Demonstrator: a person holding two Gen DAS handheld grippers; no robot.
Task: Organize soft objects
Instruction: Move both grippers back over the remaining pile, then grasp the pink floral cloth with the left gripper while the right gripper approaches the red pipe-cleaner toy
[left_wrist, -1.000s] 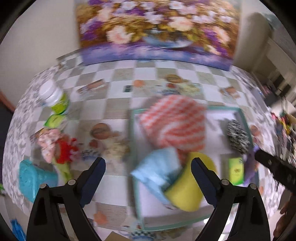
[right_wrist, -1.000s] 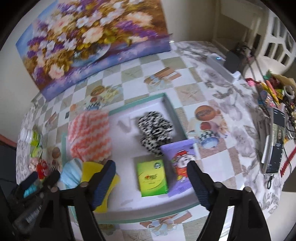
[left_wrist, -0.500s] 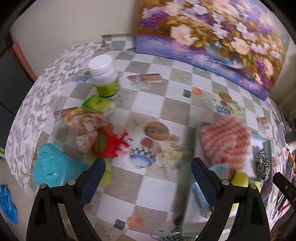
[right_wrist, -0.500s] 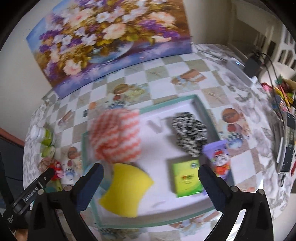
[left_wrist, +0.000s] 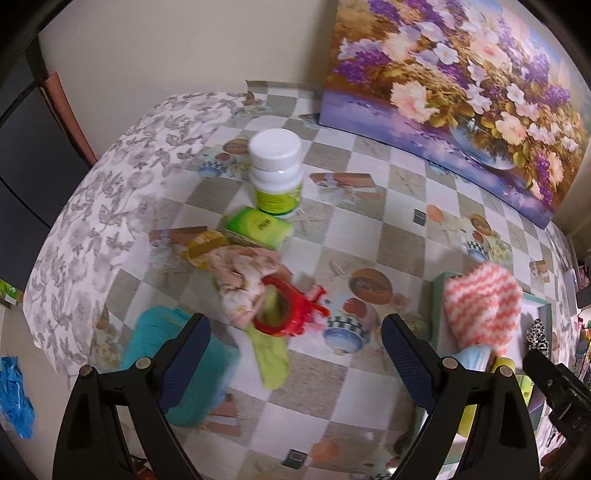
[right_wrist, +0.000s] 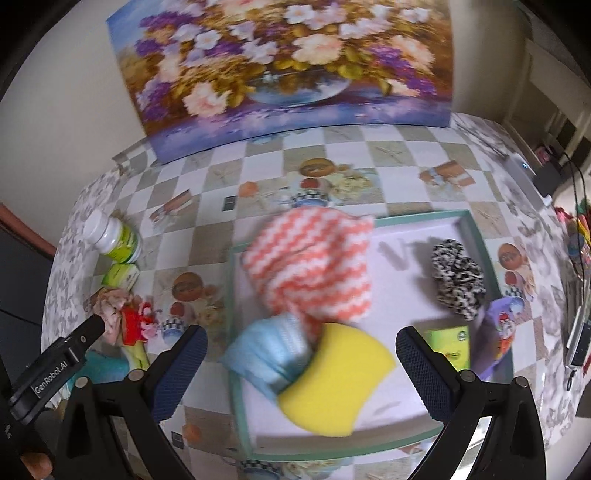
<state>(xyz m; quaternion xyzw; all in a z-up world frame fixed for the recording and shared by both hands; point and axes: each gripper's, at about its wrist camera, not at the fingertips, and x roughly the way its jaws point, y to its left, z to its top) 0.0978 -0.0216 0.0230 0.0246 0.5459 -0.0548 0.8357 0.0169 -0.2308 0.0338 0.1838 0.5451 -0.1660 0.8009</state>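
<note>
In the left wrist view my left gripper (left_wrist: 295, 354) is open and empty above a heap on the table: a pink floral cloth (left_wrist: 243, 277), a red ring-shaped toy (left_wrist: 291, 310) and a green sock (left_wrist: 271, 354). A teal soft thing (left_wrist: 177, 354) lies behind its left finger. My right gripper (right_wrist: 301, 358) stands wide open and empty over the teal-rimmed tray (right_wrist: 476, 236). In that tray lie an orange-and-white cloth (right_wrist: 314, 266), a light blue cloth (right_wrist: 269, 350), a yellow sponge (right_wrist: 336, 376) and a black-and-white scrunchie (right_wrist: 458, 280).
A white bottle (left_wrist: 275, 170) and a small green box (left_wrist: 258, 229) stand beyond the heap. Another green box (right_wrist: 448, 343) and a purple packet (right_wrist: 498, 332) sit in the tray's right corner. A flower painting (right_wrist: 288, 66) leans on the wall behind.
My left gripper has swung left from the tray to the heap beside it. My right gripper has spread wider and shifted left over the tray's left half.
</note>
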